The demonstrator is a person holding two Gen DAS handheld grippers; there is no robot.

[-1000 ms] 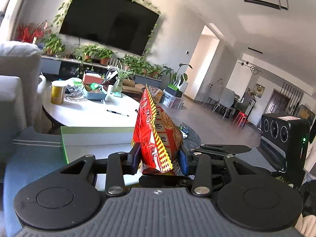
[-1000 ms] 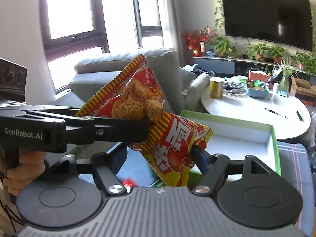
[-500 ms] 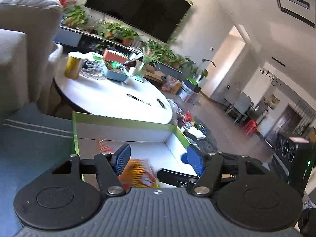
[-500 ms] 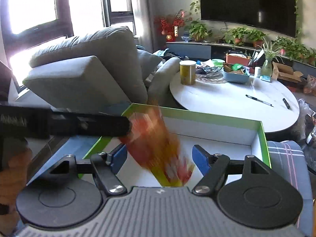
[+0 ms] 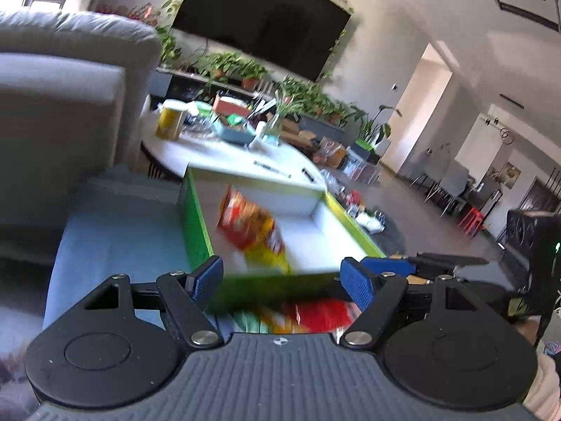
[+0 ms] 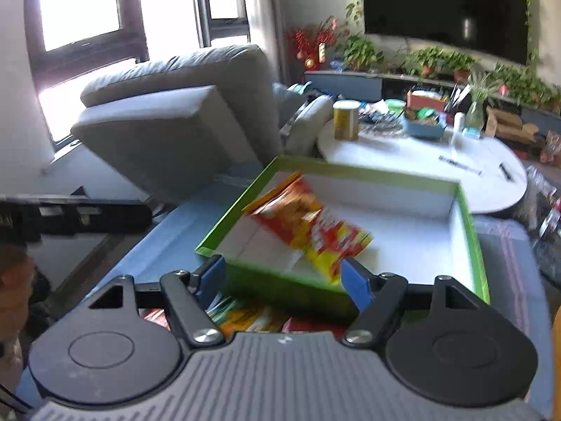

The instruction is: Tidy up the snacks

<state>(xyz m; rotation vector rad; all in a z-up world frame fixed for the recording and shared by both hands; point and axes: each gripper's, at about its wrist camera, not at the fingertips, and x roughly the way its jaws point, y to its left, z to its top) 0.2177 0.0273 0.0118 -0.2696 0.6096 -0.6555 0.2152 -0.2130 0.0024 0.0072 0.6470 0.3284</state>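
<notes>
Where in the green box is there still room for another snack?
The green box has one snack bag lying toward its left wall. The white floor to the right of the bag, up to the right wall and far wall, is bare. It is crowded in front of the box, where more snack packets are piled.

Left tool [image 5: 282,275] has its blue pads spread wide, nothing between them. Right tool [image 6: 283,279] is likewise spread wide, gripping nothing. Both point forward, roughly level.
</notes>
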